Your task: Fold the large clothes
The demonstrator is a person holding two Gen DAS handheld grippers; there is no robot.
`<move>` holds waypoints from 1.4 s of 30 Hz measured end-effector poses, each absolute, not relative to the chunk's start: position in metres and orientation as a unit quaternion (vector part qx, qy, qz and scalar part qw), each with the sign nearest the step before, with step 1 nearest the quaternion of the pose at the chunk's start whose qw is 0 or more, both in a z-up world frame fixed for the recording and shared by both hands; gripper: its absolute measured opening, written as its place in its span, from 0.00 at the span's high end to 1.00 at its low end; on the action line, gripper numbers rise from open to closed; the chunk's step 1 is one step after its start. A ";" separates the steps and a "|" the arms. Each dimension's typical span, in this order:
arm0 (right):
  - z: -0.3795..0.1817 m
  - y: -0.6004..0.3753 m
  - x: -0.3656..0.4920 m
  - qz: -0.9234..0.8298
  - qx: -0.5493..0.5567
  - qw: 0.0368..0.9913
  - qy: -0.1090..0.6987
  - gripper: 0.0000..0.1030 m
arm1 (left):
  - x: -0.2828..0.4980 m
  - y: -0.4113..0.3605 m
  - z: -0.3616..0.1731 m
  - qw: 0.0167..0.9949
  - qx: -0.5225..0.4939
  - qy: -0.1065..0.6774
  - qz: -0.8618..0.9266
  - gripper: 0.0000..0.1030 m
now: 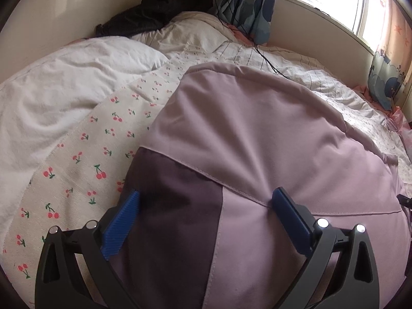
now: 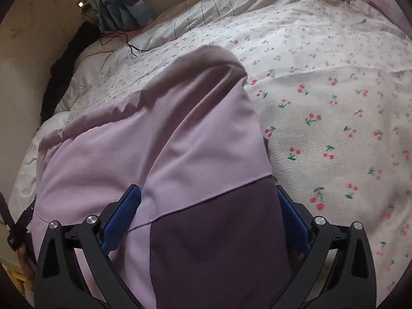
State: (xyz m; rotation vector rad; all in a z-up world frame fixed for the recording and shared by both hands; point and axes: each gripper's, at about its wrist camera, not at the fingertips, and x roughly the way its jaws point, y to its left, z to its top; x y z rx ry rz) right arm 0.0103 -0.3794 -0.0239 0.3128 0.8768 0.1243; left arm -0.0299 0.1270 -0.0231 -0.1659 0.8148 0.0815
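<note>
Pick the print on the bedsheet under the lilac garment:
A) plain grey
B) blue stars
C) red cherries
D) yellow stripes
C: the cream bedsheet beside the lilac garment carries small red cherries with green stems, also clear in the right wrist view.

The lilac garment (image 1: 257, 134) runs off the lower edge of both wrist views, so its near end and full outline cannot be made out, and in each view it covers the bed's cherry-print sheet (image 1: 77, 170) beneath it. In the left wrist view the left gripper (image 1: 206, 206) has its blue pads wide apart, but the cloth lying over the gap hides whether anything is pinched. In the right wrist view the right gripper (image 2: 208, 206) shows the same, and its right-hand blue pad (image 2: 293, 221) is partly hidden by dark purple fabric. The cherry print at right there is motion-blurred. At lower left a dark strap (image 2: 15, 229) is cut by the frame edge.
</note>
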 end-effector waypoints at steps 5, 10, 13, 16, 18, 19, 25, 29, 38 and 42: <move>0.018 -0.356 -0.080 0.088 0.088 0.925 0.359 0.06 | -0.030 0.137 -0.005 0.903 -0.103 0.415 0.040 0.06; -0.041 -0.356 -0.104 0.094 0.056 0.898 0.427 0.06 | -0.071 0.109 0.026 0.936 -0.076 0.345 0.004 0.06; -0.055 -0.360 -0.102 0.106 0.084 0.894 0.428 0.06 | -0.050 0.091 -0.009 0.911 -0.021 0.412 -0.003 0.05; -0.041 -0.357 -0.102 0.092 0.076 0.882 0.456 0.06 | -0.038 0.107 -0.017 0.901 -0.067 0.429 0.001 0.05; -0.022 -0.360 -0.108 0.090 0.069 0.884 0.455 0.06 | -0.040 0.112 -0.003 0.896 -0.083 0.436 0.014 0.06; -0.012 -0.360 -0.111 0.095 0.067 0.890 0.441 0.06 | -0.043 0.115 0.009 0.898 -0.103 0.427 0.005 0.06; 0.043 -0.350 -0.057 0.105 0.057 0.918 0.379 0.06 | -0.013 0.107 0.061 0.924 -0.103 0.367 0.015 0.06; -0.014 -0.338 0.015 0.079 0.057 0.889 0.448 0.06 | 0.043 0.109 0.027 0.910 -0.082 0.405 0.047 0.06; 0.015 -0.349 0.092 0.075 0.066 0.900 0.424 0.06 | 0.071 0.129 0.025 0.909 -0.104 0.401 0.042 0.06; -0.051 -0.351 0.169 0.042 0.065 0.850 0.521 0.06 | 0.117 0.124 0.003 0.893 -0.068 0.439 0.071 0.06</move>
